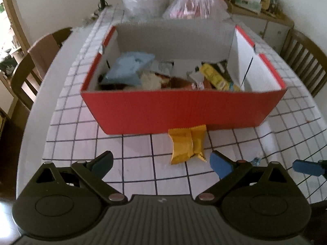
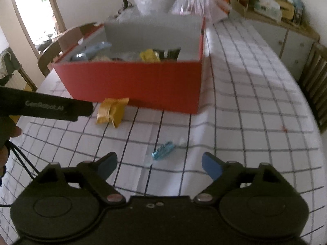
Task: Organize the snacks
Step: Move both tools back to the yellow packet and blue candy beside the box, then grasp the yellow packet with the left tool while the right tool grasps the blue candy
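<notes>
We are at a table with a white cloth [image 2: 235,94] that has dark lines making squares all over it. Close to us, our left gripper [image 1: 161,163] is spread wide apart with nothing in it. Our right gripper [image 2: 159,165] is wide apart too, and it holds nothing.

Just past our right gripper, a small blue candy [image 2: 162,150] in a shiny wrapper lies on the cloth. In the left wrist view we can see only a tiny bit of it [image 1: 256,160] behind our own finger.

A little farther on, a yellow snack packet [image 1: 188,144] lies flat on the cloth. It is just in front of the red box [image 1: 179,110], and its far end touches the box wall or sits very close to it. In the right wrist view the same packet [image 2: 112,112] is off to the left, next to the black body of our left gripper.

The red box is open on top and white inside. More snacks are in it: a light blue bag [image 1: 128,69] on the left and a long yellow packet [image 1: 216,76] on the right.

Behind the box are two clear plastic bags [image 1: 192,4]. Wooden chairs [image 1: 34,65] stand around the table, and a cabinet [image 2: 286,38] stands by the far wall.
</notes>
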Motion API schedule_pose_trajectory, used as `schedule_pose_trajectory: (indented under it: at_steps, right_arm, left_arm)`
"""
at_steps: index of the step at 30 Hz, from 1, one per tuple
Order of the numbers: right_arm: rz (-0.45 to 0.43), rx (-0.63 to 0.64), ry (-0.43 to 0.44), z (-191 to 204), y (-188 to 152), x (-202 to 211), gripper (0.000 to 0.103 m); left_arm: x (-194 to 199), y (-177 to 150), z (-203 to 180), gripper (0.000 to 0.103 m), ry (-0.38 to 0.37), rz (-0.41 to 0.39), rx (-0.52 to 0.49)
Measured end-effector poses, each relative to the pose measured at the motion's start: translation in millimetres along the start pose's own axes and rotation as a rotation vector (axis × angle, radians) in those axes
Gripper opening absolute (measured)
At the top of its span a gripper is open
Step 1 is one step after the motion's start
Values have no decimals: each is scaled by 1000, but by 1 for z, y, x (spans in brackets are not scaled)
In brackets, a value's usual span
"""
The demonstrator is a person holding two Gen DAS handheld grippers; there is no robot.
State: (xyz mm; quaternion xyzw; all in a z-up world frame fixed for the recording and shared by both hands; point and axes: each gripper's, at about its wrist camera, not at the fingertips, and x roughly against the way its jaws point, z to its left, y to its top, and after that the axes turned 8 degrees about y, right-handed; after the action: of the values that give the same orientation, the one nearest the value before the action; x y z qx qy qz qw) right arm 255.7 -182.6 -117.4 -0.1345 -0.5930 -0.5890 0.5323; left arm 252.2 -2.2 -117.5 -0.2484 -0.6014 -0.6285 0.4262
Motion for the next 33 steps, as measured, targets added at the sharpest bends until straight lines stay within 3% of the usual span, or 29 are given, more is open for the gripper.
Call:
schedule_pose_trajectory:
  at_steps: [10, 15, 24, 27, 31, 33]
  right_arm:
    - [77, -45, -13, -6, 10, -31, 69]
    - [121, -64, -37, -11, 16, -44, 58]
    - [134, -25, -102, 3, 22, -53, 44]
    - [135, 6, -135, 7, 21, -53, 35]
    - [123, 1, -140, 5, 18, -51, 20]
    - [116, 0, -139, 4, 16, -49, 12]
  left_arm:
    - [-38, 19, -10, 101, -33, 105, 2]
    - [-50, 24, -22, 99, -7, 129, -30]
    - [-63, 28, -30, 77, 2, 160, -46]
    - [-68, 28, -31, 62, 9, 179, -44]
    - [-72, 29, -27, 57, -6, 193, -19]
    - [-71, 28, -25, 46, -19, 195, -9]
